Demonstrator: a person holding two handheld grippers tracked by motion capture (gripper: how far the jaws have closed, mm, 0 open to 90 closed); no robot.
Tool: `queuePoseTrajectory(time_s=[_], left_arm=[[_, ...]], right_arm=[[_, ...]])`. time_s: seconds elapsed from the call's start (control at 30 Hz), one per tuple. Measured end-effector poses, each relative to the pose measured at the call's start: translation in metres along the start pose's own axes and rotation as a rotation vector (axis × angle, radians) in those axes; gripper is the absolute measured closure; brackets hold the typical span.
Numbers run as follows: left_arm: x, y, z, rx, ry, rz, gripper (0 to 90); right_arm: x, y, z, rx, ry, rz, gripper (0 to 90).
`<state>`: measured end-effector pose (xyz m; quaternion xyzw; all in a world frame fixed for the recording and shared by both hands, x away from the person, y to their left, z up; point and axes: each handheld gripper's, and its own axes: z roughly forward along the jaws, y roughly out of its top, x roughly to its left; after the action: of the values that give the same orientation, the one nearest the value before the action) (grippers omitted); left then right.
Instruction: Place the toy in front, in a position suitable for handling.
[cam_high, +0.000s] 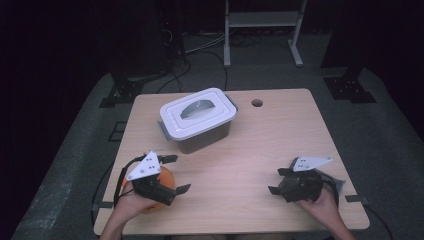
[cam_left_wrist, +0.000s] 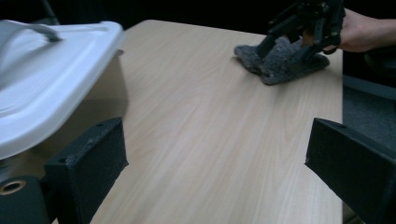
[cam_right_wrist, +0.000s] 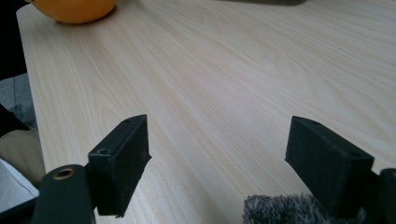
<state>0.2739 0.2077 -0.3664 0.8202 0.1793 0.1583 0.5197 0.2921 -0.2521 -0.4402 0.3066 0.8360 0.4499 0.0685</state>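
Two grippers, both with jaws spread wide and nothing between them. Left gripper (cam_high: 172, 173) sits at the near left corner of the table (cam_high: 250, 150), directly over the orange (cam_high: 165, 180); right gripper (cam_high: 280, 181) sits at the near right, over the grey cloth (cam_left_wrist: 280, 60).

Orange: one. Round, firm, smooth-skinned; likely moderate weight. Judged prone to roll if nudged, and a curved skin can slip out of flat pads. Best hold looks like across the widest part, jaws level, squeeze modest so the rind is not bruised. From the right gripper view it rests on bare wood near the table's edge (cam_right_wrist: 74, 8).

Cloth: one. Fuzzy, limp, light. Will sag and fold, not break. Judged easiest to pinch at a raised fold or an edge, pads pressed down to the wood first. In the right gripper view a tuft of it (cam_right_wrist: 285, 210) lies just beside one jaw; whether it touches, cannot tell.

Bin (cam_high: 200, 122): one, farther back, left of centre. Grey body, white lid (cam_high: 197, 112) on, handle recessed in the lid, latches at the ends. Rigid plastic; lid likely needs both latches freed.

Hole (cam_high: 257, 103) in the table: one, beyond the bin to its right.
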Motion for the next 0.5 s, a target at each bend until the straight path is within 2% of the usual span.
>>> queuePoseTrajectory(time_s=[0.17,0.23,0.37,0.5], left_arm=[[0.013,-0.009,-0.020,0.011,0.043,-0.010,4.5],[0.017,-0.014,-0.026,0.029,0.054,0.002,4.5],[0.025,-0.024,-0.036,0.054,0.064,0.018,4.5],[0.033,-0.035,-0.044,0.068,0.064,0.002,4.6]], right_arm=[[-0.002,0.000,-0.001,-0.008,0.002,0.011,20.3],[-0.002,0.000,0.000,-0.006,0.001,0.009,20.3],[-0.001,0.000,0.000,-0.004,0.001,0.007,20.3],[-0.001,0.000,0.000,-0.006,0.000,0.010,20.3]])
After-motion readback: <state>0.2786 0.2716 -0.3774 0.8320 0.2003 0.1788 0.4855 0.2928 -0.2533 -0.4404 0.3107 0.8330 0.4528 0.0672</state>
